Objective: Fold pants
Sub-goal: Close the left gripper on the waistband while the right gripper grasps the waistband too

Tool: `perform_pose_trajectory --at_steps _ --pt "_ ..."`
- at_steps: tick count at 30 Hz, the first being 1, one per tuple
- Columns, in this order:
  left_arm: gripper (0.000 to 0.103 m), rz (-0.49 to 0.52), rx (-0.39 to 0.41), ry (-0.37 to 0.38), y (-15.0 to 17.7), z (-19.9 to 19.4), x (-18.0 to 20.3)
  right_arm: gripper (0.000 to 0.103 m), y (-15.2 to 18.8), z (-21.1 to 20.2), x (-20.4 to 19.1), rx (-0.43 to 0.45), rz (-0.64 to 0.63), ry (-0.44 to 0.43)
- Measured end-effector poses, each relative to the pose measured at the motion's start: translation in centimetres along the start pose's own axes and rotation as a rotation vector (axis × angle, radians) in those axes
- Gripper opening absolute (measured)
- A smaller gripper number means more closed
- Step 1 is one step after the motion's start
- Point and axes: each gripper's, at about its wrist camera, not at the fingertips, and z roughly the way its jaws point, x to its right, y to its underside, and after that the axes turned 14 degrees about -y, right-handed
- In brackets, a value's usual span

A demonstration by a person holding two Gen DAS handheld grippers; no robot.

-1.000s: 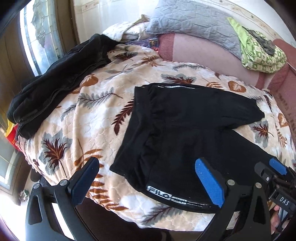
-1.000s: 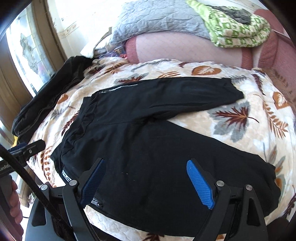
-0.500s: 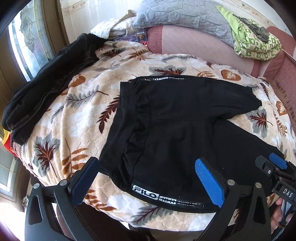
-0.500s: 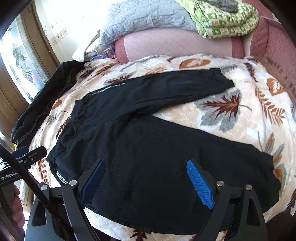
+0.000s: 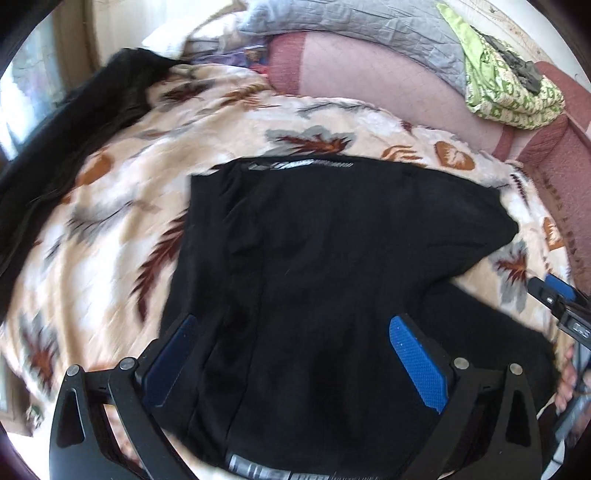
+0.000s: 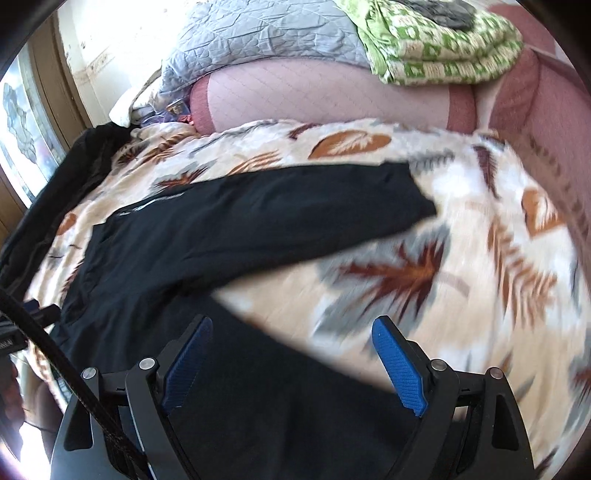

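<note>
Black pants lie spread flat on a leaf-patterned blanket, waistband to the left with white lettering, the two legs pointing right. My left gripper is open and empty, low over the waist and near hip of the pants. My right gripper is open and empty, low over the upper edge of the near leg. The far leg lies apart from it, angled away. The right gripper's tip shows at the right edge of the left wrist view.
A second black garment lies along the blanket's left side by a window. A pink bolster, a grey quilt and a folded green blanket sit at the back. A red sofa arm is at the right.
Both grippers have moved forward and down, closer over the pants. The left now hovers over the waist area, the right over the near leg's upper edge. Both stay open.
</note>
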Motion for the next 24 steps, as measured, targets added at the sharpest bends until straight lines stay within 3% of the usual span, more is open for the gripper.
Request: perform_pose_trajectory --at_steps 2,4,6,9,12,16,19,21,24 --pt "0.103 0.036 0.002 0.056 -2.5 1.3 0.6 0.090 -2.0 1.0 1.0 -0.010 -0.042 0.003" --pt "0.096 0.083 0.008 0.078 -4.8 2.5 1.5 0.090 -4.3 2.4 2.3 -0.026 -0.088 0.021" --pt "0.081 0.145 0.011 0.099 -7.1 4.1 2.6 0.090 -6.7 4.3 3.9 -0.052 -0.109 0.029" --pt "0.075 0.228 0.010 0.123 -10.4 7.4 4.3 0.090 -10.7 7.4 7.0 -0.086 -0.069 0.017" --pt "0.075 0.279 -0.024 0.118 -12.8 11.0 5.4 0.090 -13.9 10.2 9.7 -0.112 -0.028 0.013" --pt "0.075 0.358 0.002 0.027 -14.8 14.9 6.5 0.088 -16.9 13.4 11.9 -0.134 -0.020 0.062" --pt "0.088 0.359 -0.023 0.092 -15.6 16.5 5.9 0.088 -17.8 15.0 13.3 -0.154 0.000 0.089" --pt "0.103 0.370 -0.032 0.104 -15.8 17.4 5.6 0.089 -17.9 15.9 14.0 -0.179 -0.005 0.111" --pt "0.103 0.387 -0.037 0.137 -16.0 17.9 5.5 0.091 -17.5 17.3 14.3 -0.216 -0.041 0.125"
